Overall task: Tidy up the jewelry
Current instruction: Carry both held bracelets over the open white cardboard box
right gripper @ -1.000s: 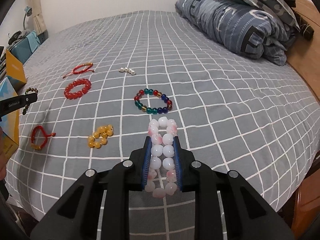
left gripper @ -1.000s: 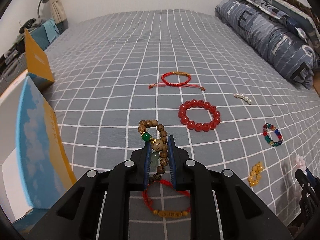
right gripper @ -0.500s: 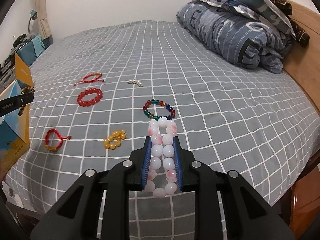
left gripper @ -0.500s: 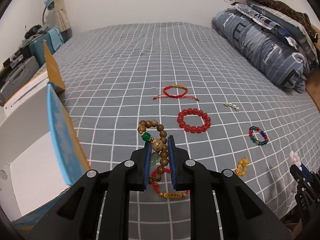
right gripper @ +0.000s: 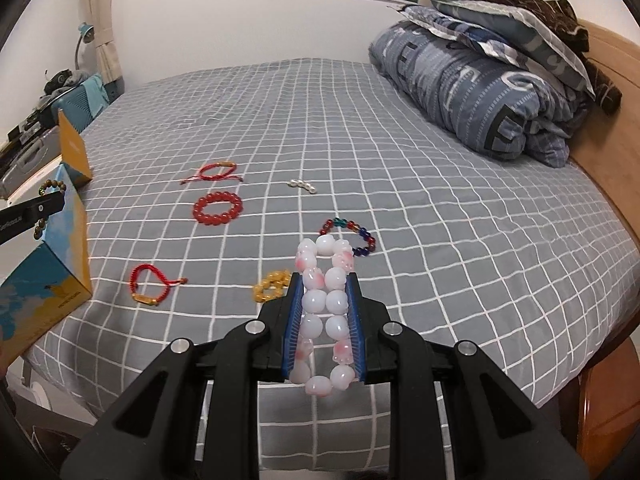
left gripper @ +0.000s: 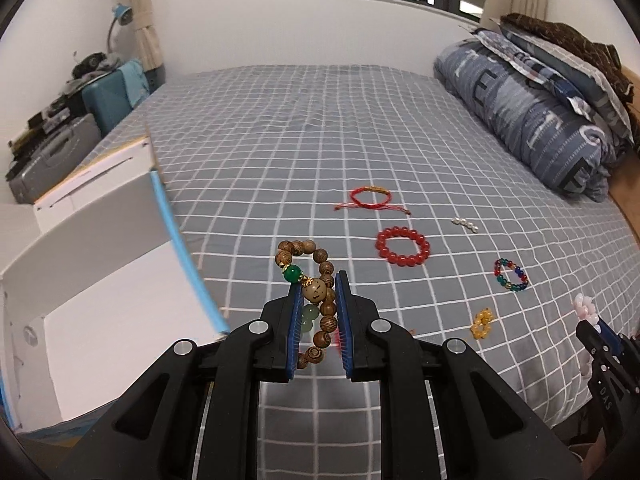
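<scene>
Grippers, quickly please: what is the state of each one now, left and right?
Left gripper: closed on the wooden bead bracelet.
Right gripper: closed on the white and pink bead bracelet.

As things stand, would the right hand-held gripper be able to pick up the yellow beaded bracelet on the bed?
Probably not yet: the right hand-held gripper is shut on the white-and-pink bead bracelet. Nothing lies over the yellow beaded bracelet on the grey checked bedsheet.

Grey bedsheet [left gripper: 280, 140] crossed with white grid lines. Brown wooden bracelet [left gripper: 320, 308] with one dark green bead [left gripper: 293, 273]. White-and-pink bracelet [right gripper: 325, 312]. Glossy red bead ring [left gripper: 403, 246]; multicoloured bracelet [right gripper: 352, 236]; amber-yellow beads [right gripper: 272, 286]. Blue-and-orange box [right gripper: 52, 276].
</scene>
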A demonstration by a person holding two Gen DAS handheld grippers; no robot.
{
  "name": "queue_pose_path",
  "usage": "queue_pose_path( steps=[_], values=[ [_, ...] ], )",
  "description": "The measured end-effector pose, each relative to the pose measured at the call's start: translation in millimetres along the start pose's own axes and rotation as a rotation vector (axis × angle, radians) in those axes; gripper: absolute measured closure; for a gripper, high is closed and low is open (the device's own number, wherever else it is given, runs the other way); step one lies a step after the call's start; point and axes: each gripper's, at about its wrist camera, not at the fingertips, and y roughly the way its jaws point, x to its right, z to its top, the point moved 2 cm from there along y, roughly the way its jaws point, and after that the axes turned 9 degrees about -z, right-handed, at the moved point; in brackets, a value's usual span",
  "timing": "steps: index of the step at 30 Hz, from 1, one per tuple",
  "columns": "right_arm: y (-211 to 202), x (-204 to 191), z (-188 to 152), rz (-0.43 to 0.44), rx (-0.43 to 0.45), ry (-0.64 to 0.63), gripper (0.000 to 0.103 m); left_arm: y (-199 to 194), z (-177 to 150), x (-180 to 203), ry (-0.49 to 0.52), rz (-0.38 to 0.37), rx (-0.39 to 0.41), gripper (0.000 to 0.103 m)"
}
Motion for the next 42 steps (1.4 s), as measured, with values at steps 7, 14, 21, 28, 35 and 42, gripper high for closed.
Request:
queue_pose_path(
  steps=[7, 14, 21, 28, 35, 42],
  values=[
    [-3, -28, 14, 0.045, 0.001, -0.021, 0.083, -26, -2, -26, -0.04, 0.029, 0.022, 0.087],
    [3, -72, 37, 0.124, -0.01, -0.049, 0.083, -50, -9, -77, -0.117, 0.093, 0.033, 0.087],
    [-10, -146, 60, 0.202, 0.009, -0.133, 0.083, -71, -21, -133, -0.192, 0.159, 0.047, 0.087],
    [-41, -233, 77, 0.291, 0.064, -0.239, 0.083, -94, -32, -181, -0.267, 0.229, 0.067, 0.087],
    [-60, -313, 75, 0.407, 0.072, -0.35, 0.083, -100, -49, -227, -0.352, 0.279, 0.046, 0.087],
    [-57, -378, 58, 0.49, 0.003, -0.449, 0.083, -87, -66, -268, -0.441, 0.287, -0.009, 0.087]
  ],
)
